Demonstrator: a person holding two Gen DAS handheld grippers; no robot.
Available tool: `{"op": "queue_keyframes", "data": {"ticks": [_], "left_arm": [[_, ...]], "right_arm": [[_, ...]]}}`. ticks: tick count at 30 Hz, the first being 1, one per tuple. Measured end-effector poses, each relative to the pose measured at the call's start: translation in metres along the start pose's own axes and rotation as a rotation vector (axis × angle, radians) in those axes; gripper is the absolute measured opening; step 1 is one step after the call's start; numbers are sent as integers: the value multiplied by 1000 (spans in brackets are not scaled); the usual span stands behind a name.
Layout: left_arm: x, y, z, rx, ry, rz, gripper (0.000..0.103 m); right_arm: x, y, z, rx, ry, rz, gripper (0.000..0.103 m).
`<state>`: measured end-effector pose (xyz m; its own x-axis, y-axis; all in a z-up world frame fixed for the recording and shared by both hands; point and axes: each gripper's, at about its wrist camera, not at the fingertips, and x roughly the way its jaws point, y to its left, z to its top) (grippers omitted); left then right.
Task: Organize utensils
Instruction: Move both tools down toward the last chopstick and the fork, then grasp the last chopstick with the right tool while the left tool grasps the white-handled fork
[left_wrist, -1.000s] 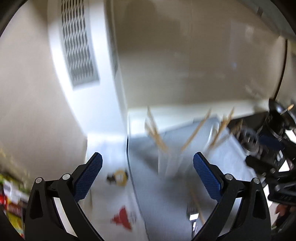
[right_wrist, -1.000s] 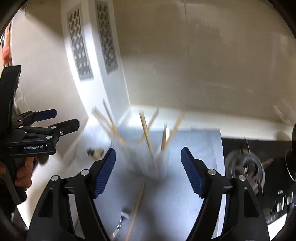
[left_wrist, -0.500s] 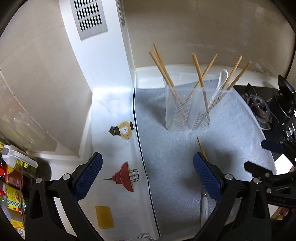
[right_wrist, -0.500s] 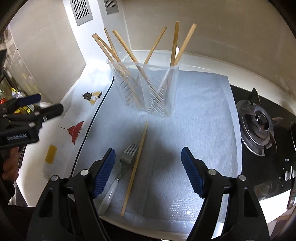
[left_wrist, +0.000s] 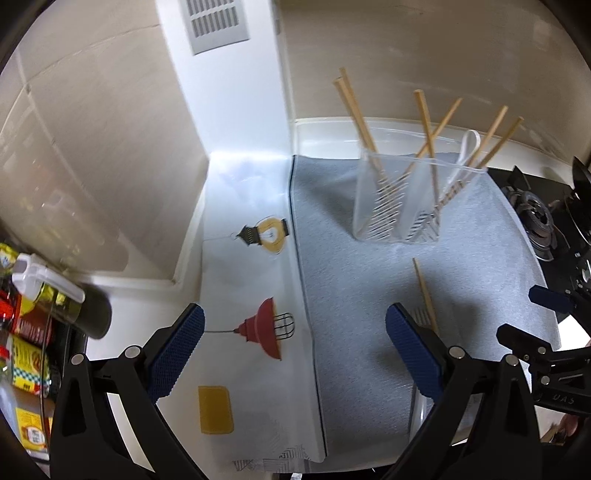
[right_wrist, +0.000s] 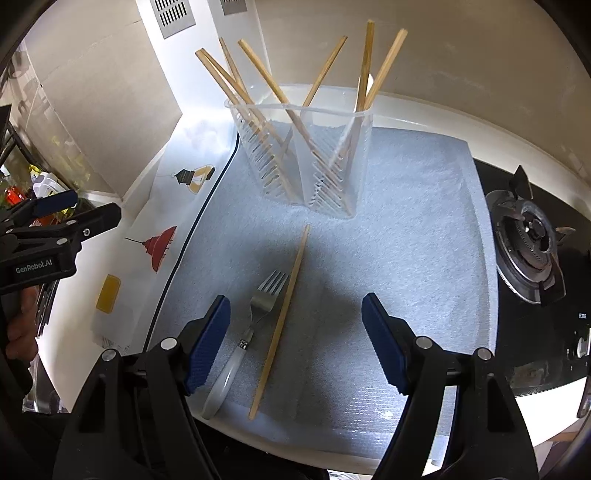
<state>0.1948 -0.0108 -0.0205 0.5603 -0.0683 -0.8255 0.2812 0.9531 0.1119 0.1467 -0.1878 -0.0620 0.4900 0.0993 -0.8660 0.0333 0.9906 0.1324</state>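
Dropping both grippers toward grey mat (right_wrist: 406, 229) since a second ago, views tilted from wall down to counter; blur gone, pick-up likely next. Clear holder (right_wrist: 299, 155) upright at mat's far end, chopsticks (right_wrist: 258, 85) fanned out inside. Right gripper (right_wrist: 295, 343) wide apart, empty, over loose chopstick (right_wrist: 282, 317) and fork (right_wrist: 267, 291), side by side. Left gripper (left_wrist: 291, 347) likewise apart, empty.

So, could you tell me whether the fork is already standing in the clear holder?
No, the fork lies flat on the grey mat, in front of the clear holder.
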Motion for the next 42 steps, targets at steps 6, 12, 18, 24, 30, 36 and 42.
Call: {"op": "queue_keyframes", "data": {"ticks": [6,12,18,24,30,36,42], "left_arm": [[7,14,-5,-45,37,43,96],[9,25,-11,-76,63,60,96],[14,33,-18,-95,78,82,96],[17,46,-22,-123,100,109,96],[26,47,-19,-125,124,77,96],[51,4,-17,-48,210,-112,95],[86,-65,-20,118,325,-283,91]], "right_arm": [[45,-15,10,60,103,35,30],[99,-19,23,100,182,39,19],[124,4,31,20,181,10,21],[143,12,32,-55,163,-67,9],[120,-9,25,-13,148,-65,6],[95,-54,-2,44,155,-130,6],[90,-75,-22,106,169,-138,7]]}}
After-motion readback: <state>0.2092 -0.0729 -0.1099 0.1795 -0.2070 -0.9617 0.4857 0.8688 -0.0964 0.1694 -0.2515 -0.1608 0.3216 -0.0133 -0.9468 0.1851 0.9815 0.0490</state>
